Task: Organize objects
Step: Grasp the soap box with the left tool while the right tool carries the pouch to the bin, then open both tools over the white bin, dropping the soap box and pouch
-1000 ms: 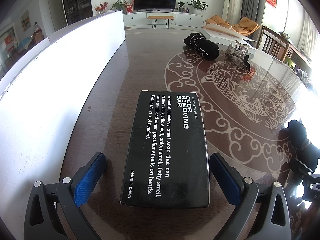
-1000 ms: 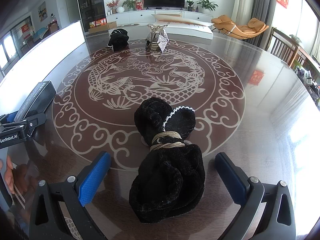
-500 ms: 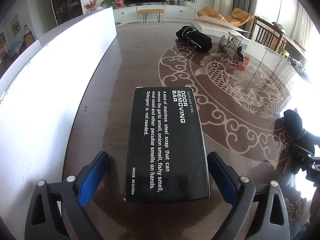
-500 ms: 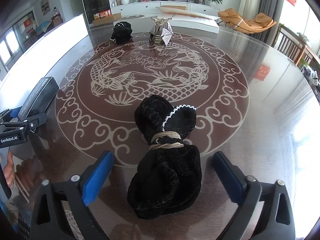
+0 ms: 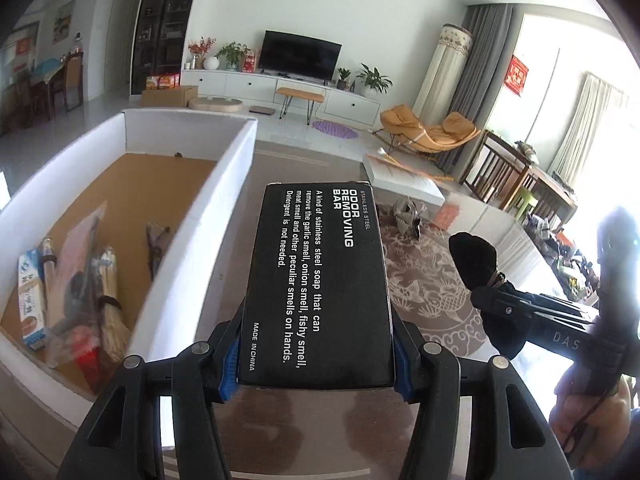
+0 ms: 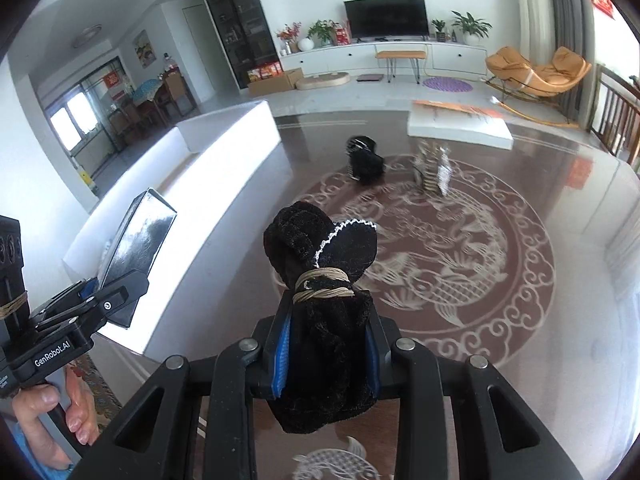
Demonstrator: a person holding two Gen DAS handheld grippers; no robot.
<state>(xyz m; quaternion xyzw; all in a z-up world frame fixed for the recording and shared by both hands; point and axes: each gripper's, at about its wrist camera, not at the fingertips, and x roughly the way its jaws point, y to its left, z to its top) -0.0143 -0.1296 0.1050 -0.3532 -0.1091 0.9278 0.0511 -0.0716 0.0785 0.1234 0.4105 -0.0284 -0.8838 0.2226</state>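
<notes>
Living-room surroundings frame the work area: a dark, glossy table (image 6: 560,184) with a pale fish-and-scroll medallion, and along its left edge a long white-walled cardboard box (image 5: 192,232) with a brown floor.

Left tool (image 5: 316,352): its jaws have just been closing and now clamp the near end of the flat black rectangular carton printed "ODOR REMOVING BAR" (image 5: 320,280). The blue pads press on both long sides. The carton is carried clear of the table, just beside the box wall.

Right tool (image 6: 326,354): its jaws have likewise just been closing and now grip the lower half of the black plush bundle tied with tan cord (image 6: 324,304). The bundle stands up between the pads, off the table surface.

Box contents, seen from the left wrist: several packaged items, blurred, including a blue-and-white packet (image 5: 30,304) and pale stick bundles (image 5: 110,300) held by a dark band.

Remaining on the table: a second black bundle (image 6: 366,158) and a silver-patterned crumpled item (image 6: 432,168), both well apart from the tools on the far side of the medallion.

Step in hand: judged to be the carry phase, both items lifted and ready for transfer to the box.

Next move calls for:
- Swing each tool over the white wall with the load kept above the rim.
- Lower onto a bare part of the brown floor, away from the stowed packets.
- Open the jaws only once the load rests.
</notes>
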